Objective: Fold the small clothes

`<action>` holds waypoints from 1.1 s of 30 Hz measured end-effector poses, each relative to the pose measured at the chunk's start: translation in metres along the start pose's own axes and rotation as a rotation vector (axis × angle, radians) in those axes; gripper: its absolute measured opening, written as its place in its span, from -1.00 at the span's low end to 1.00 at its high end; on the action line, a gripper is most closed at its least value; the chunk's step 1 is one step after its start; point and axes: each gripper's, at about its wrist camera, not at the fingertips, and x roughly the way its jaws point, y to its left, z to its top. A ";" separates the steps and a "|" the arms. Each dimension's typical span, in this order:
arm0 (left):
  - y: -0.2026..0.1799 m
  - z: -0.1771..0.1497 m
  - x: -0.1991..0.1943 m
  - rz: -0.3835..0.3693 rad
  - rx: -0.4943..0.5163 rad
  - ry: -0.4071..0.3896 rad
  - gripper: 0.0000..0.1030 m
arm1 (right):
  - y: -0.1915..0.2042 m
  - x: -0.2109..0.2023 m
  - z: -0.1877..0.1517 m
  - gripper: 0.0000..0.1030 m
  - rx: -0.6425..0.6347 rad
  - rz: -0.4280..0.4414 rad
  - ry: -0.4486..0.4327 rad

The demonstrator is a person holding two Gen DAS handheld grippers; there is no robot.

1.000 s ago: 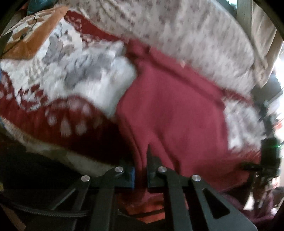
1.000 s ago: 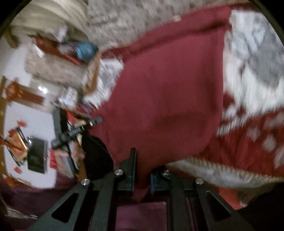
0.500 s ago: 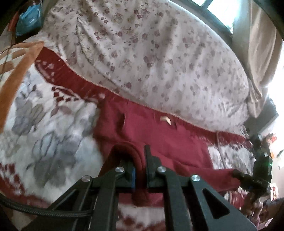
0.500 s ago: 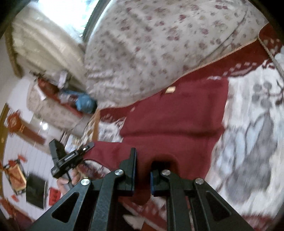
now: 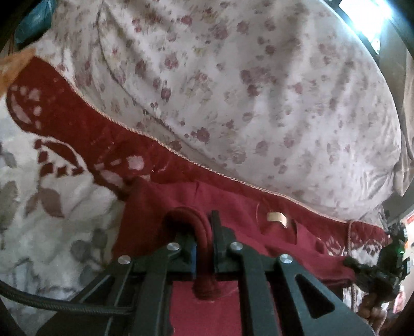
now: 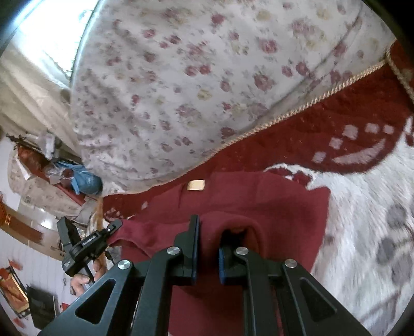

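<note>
A dark red garment (image 5: 233,214) lies on a red and white patterned blanket (image 5: 51,168), its tan label (image 5: 276,217) facing up. My left gripper (image 5: 204,232) is shut on a thick hem of the garment, folded over towards the label. In the right wrist view the garment (image 6: 271,196) lies the same way, with the label (image 6: 196,185) beyond. My right gripper (image 6: 208,232) is shut on another fold of it, cloth bulging over the right finger. Each gripper shows in the other's view: the right one (image 5: 388,261) and the left one (image 6: 88,243).
A big floral duvet (image 5: 258,90) is heaped just behind the garment, also in the right wrist view (image 6: 207,77). The blanket's corded edge (image 6: 297,108) runs along it. A blue bag (image 6: 85,181) and clutter lie off the bed at left. A bright window (image 5: 367,15) is behind.
Both grippers have carried the garment's lower edge up and forward over its body towards the label end. The garment has gone from hanging spread out to lying doubled on the blanket.
</note>
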 end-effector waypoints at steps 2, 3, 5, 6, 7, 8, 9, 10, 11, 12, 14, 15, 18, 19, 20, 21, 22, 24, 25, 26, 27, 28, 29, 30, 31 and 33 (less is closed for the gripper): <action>0.004 0.002 0.008 -0.028 0.001 0.039 -0.25 | -0.007 0.011 0.006 -0.45 0.021 -0.049 0.030; 0.005 0.003 0.005 -0.048 0.003 0.039 -0.05 | -0.009 0.010 0.007 -0.32 0.031 -0.054 0.033; 0.007 0.004 -0.008 -0.070 0.005 -0.004 0.41 | -0.007 -0.006 0.005 0.16 0.034 -0.025 -0.037; 0.007 0.004 -0.015 -0.049 0.010 -0.040 0.51 | -0.006 -0.018 0.003 0.34 0.029 -0.034 -0.092; 0.008 0.003 -0.023 -0.026 0.017 -0.081 0.62 | -0.005 -0.031 0.001 0.55 0.026 -0.056 -0.149; 0.009 0.002 -0.029 -0.009 0.027 -0.114 0.64 | -0.002 -0.042 -0.002 0.55 0.019 -0.077 -0.195; 0.009 0.001 -0.031 0.002 0.040 -0.118 0.64 | 0.003 -0.049 -0.005 0.55 -0.004 -0.074 -0.203; 0.009 0.002 -0.030 0.011 0.046 -0.102 0.64 | 0.008 -0.050 -0.008 0.50 -0.028 -0.064 -0.183; 0.011 0.001 -0.027 0.020 0.043 -0.084 0.64 | 0.015 -0.047 -0.010 0.43 -0.055 -0.064 -0.157; 0.012 0.002 -0.022 0.036 0.030 -0.070 0.64 | 0.023 -0.040 -0.013 0.41 -0.090 -0.077 -0.127; 0.016 0.001 -0.012 0.091 0.022 -0.042 0.64 | 0.039 -0.018 -0.017 0.35 -0.166 -0.126 -0.062; 0.018 -0.001 -0.005 0.125 0.028 -0.023 0.64 | 0.046 -0.003 -0.018 0.33 -0.200 -0.153 -0.039; 0.028 -0.005 0.016 0.199 0.043 0.034 0.64 | 0.049 0.039 -0.007 0.32 -0.227 -0.252 -0.003; 0.033 -0.006 0.023 0.212 0.031 0.055 0.64 | 0.042 0.054 0.000 0.31 -0.219 -0.319 0.006; 0.038 -0.006 0.028 0.205 0.015 0.073 0.64 | 0.032 0.065 0.007 0.30 -0.201 -0.372 -0.006; 0.040 -0.006 0.031 0.198 0.002 0.082 0.64 | 0.024 0.070 0.012 0.29 -0.172 -0.383 -0.025; 0.042 -0.005 0.032 0.194 -0.012 0.086 0.64 | 0.014 0.073 0.018 0.28 -0.133 -0.369 -0.047; 0.043 -0.004 0.031 0.197 -0.008 0.080 0.64 | 0.007 0.073 0.026 0.28 -0.097 -0.340 -0.067; 0.042 -0.004 0.028 0.204 0.002 0.074 0.64 | 0.008 0.071 0.026 0.28 -0.099 -0.343 -0.064; 0.040 -0.005 0.024 0.214 0.014 0.063 0.64 | 0.011 0.068 0.025 0.28 -0.108 -0.348 -0.061; 0.038 -0.005 0.019 0.220 0.023 0.053 0.64 | 0.016 0.061 0.021 0.29 -0.125 -0.360 -0.060; 0.036 -0.006 0.014 0.224 0.036 0.041 0.64 | 0.021 0.052 0.015 0.30 -0.142 -0.371 -0.060; 0.033 -0.005 0.007 0.223 0.051 0.026 0.64 | 0.026 0.043 0.009 0.31 -0.156 -0.369 -0.063; 0.028 -0.006 -0.001 0.219 0.068 0.008 0.64 | 0.032 0.031 0.001 0.31 -0.173 -0.355 -0.065; 0.023 -0.008 -0.011 0.217 0.090 -0.012 0.64 | 0.038 0.019 -0.007 0.32 -0.188 -0.342 -0.067; 0.014 -0.014 -0.025 0.211 0.123 -0.035 0.64 | 0.050 -0.003 -0.026 0.36 -0.234 -0.335 -0.066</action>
